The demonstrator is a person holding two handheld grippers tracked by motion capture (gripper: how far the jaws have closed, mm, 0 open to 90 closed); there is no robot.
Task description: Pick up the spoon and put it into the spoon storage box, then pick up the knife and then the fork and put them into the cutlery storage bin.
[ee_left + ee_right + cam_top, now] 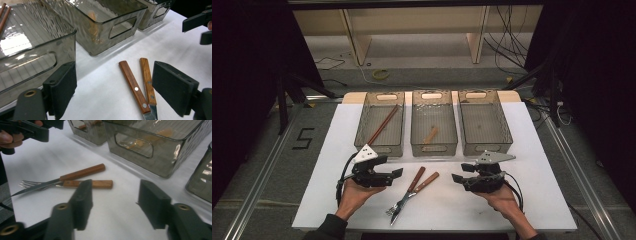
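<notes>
Both grippers hover low over the desk (512, 200), facing each other across the cutlery — left gripper (398, 173) spread wide, nothing between its jaws, and right gripper (456, 178) partly drawn in but also holding nothing. Between them lie the fork (412, 193) and the knife (408, 195), both wooden-handled, blades and tines crossed toward the person, handles fanning out toward the bins.

This looks like the approach before a pick: sorting cutlery into the three smoky plastic bins beyond the grippers. Chopsticks (382, 125) already lie in the bin (362, 131) ahead of the left gripper; a small wooden piece (430, 134) sits in the middle bin (415, 131); the one ahead of the right gripper (506, 131) looks bare.

Next call — pick one handle and straddle it cleanly. The two handles lie close and the metal ends overlap, so lifting one may drag the other.

Room is good: bare desk on each gripper's outer side, and the bin walls stand just ahead, so any lift must clear those rims.
</notes>
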